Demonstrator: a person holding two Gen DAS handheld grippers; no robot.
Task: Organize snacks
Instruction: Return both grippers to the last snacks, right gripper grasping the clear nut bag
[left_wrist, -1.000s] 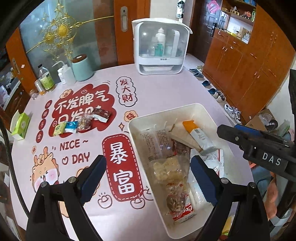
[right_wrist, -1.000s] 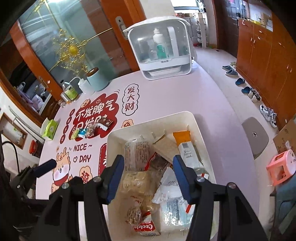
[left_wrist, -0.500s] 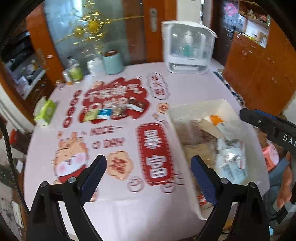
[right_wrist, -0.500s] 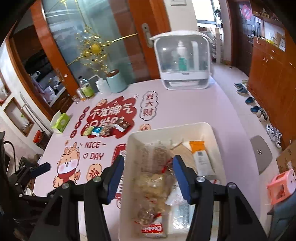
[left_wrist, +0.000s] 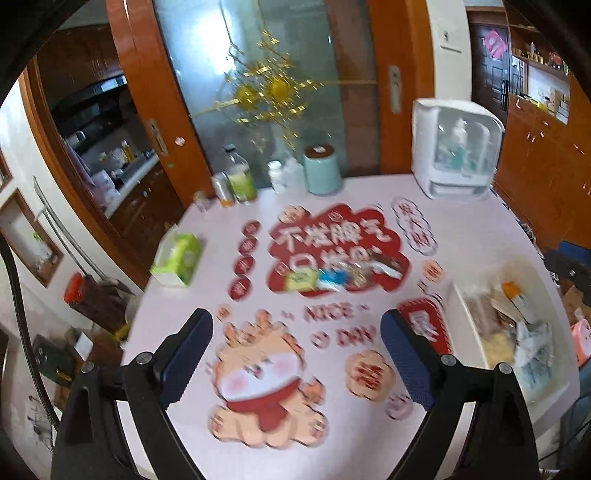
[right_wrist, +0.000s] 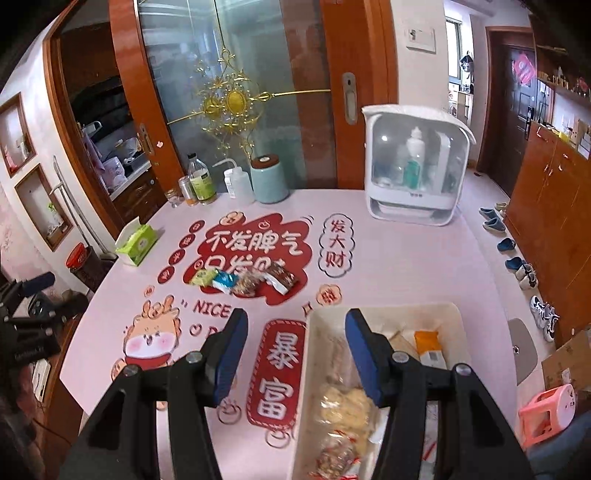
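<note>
A row of small snack packets (right_wrist: 243, 280) lies on the red print of the pink tablecloth; it also shows, blurred, in the left wrist view (left_wrist: 341, 275). A white bin (right_wrist: 312, 373) at the front right holds several wrapped snacks; it also shows in the left wrist view (left_wrist: 458, 325). My right gripper (right_wrist: 295, 332) is open and empty, held above the bin's left rim. My left gripper (left_wrist: 295, 339) is open and empty, high above the table's front left, over the cartoon print.
A white cabinet with bottles (right_wrist: 413, 170) stands at the back right. A teal canister (right_wrist: 269, 179), squeeze bottle (right_wrist: 236, 181) and bottles (right_wrist: 201, 181) line the back edge. A green tissue box (right_wrist: 136, 242) sits at the left edge. Shoes (right_wrist: 515, 264) lie on the floor to the right.
Both grippers have risen and pulled back from the bin. The left view has swung left, so the bin now lies at its right edge. Both stay open and empty.
</note>
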